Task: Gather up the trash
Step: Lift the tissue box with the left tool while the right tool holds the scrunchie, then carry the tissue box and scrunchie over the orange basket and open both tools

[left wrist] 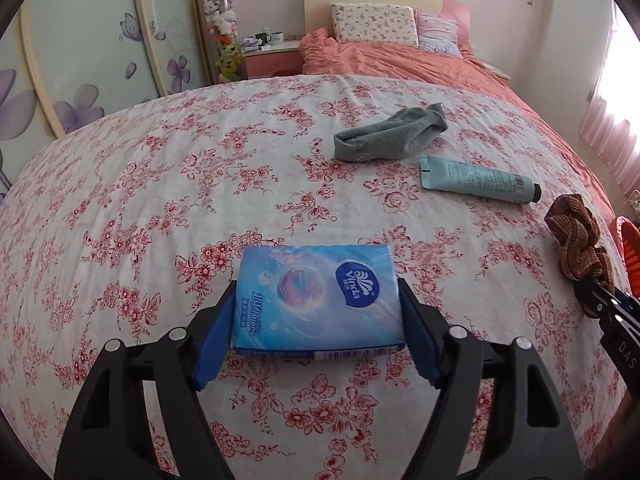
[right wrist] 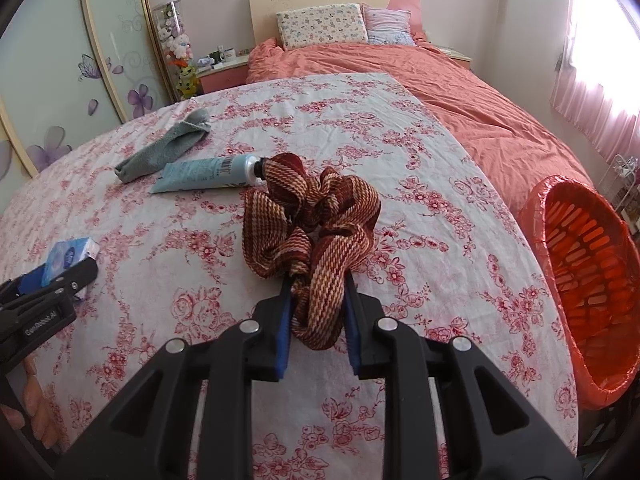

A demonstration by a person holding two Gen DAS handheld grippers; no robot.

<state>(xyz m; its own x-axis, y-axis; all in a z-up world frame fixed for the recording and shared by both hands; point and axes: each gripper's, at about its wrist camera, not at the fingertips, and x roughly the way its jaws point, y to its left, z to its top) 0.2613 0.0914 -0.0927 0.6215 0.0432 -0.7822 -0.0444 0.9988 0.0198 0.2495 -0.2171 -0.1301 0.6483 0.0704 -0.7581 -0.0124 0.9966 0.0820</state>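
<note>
Floral bedspread (left wrist: 160, 200): left claw (left wrist: 318, 312) clamps tissue pack (left wrist: 316, 300); right claw (right wrist: 316, 320) pinches scrunchie (right wrist: 312, 220).

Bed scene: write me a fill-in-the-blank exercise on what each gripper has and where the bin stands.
1. The left gripper has its pads on the blue ____ pack.
2. The right gripper is shut on the striped brown ____.
3. The grey sock lies beside the pale blue ____.
4. The orange ____ stands beside the bed.

Missing words: tissue; scrunchie; tube; basket
</note>
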